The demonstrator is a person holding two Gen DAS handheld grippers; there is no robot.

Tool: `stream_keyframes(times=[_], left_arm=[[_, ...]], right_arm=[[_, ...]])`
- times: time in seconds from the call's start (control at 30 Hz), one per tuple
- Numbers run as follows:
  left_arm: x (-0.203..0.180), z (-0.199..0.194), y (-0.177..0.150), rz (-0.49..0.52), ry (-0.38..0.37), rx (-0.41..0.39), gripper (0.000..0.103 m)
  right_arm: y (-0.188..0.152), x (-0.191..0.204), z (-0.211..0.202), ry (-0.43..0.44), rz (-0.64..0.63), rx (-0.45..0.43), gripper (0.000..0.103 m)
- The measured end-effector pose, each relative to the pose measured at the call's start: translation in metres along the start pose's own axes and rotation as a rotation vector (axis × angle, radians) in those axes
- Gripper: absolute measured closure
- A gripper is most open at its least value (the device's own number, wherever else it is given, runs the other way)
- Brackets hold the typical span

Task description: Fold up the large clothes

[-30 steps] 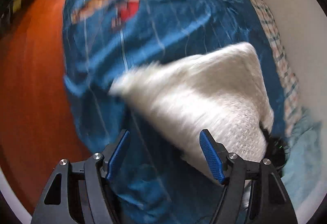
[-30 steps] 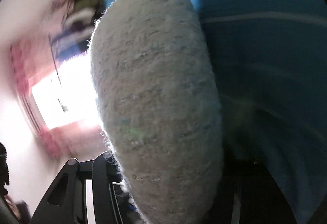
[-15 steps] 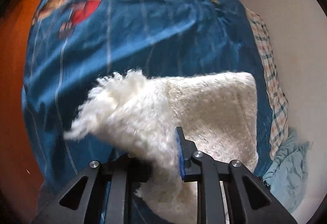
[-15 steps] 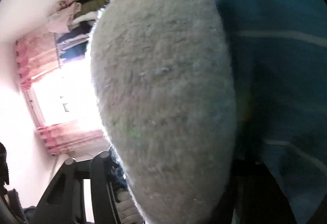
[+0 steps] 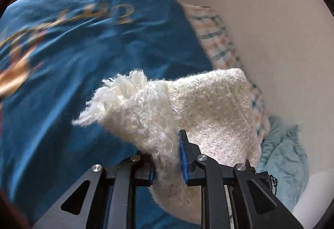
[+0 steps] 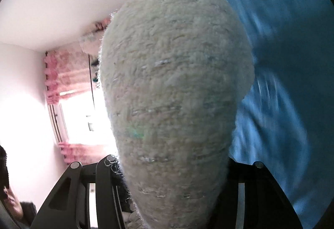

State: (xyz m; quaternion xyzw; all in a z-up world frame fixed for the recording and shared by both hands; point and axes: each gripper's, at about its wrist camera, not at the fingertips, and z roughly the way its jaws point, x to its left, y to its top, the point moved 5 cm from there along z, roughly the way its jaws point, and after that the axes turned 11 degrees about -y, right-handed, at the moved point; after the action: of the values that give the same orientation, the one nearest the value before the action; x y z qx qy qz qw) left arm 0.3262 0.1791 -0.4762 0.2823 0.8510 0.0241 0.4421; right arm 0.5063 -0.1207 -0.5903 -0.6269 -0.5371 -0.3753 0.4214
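A fluffy white knit garment (image 5: pixel 198 108) hangs above a blue bedspread (image 5: pixel 83 57). My left gripper (image 5: pixel 167 166) is shut on a bunched, fringed edge of it, blue pads pinching the knit. In the right wrist view the same white garment (image 6: pixel 175 93) fills the middle and drapes over my right gripper (image 6: pixel 171 183), hiding both fingertips; the fabric runs down between the jaws, which look closed on it.
The blue bedspread (image 6: pixel 281 62) with gold lettering covers the bed. A checked sheet (image 5: pixel 221 41) and a light blue cloth (image 5: pixel 286 156) lie along the white wall (image 5: pixel 261 9). A bright window with pink curtains (image 6: pixel 68 87) shows left in the right wrist view.
My left gripper went from open beside the garment to shut on its fringed edge, then lifted it. The right gripper kept holding the garment while the view swung towards the wall.
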Motion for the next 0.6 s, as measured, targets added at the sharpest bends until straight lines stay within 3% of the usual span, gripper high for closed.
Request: stream_keyframes(times=[0.17, 0.3, 0.47, 0.6], left_arm=[[-0.05, 0.091, 0.066, 0.056, -0.093, -0.002, 0.087], [-0.075, 0.167, 0.1, 0.099, -0.137, 0.001, 0.087], [-0.067, 0.273, 0.107, 0.082, -0.145, 0.063, 0.087], [-0.043, 0.33, 0.092, 0.101, -0.093, 0.147, 0.087]], right_arm=[[0.12, 0.036, 0.006, 0.015, -0.048, -0.104, 0.049], [0.229, 0.047, 0.017, 0.048, -0.075, -0.133, 0.049], [0.336, 0.002, 0.04, 0.011, -0.02, -0.111, 0.049], [0.374, -0.047, 0.051, -0.03, 0.062, -0.065, 0.048]])
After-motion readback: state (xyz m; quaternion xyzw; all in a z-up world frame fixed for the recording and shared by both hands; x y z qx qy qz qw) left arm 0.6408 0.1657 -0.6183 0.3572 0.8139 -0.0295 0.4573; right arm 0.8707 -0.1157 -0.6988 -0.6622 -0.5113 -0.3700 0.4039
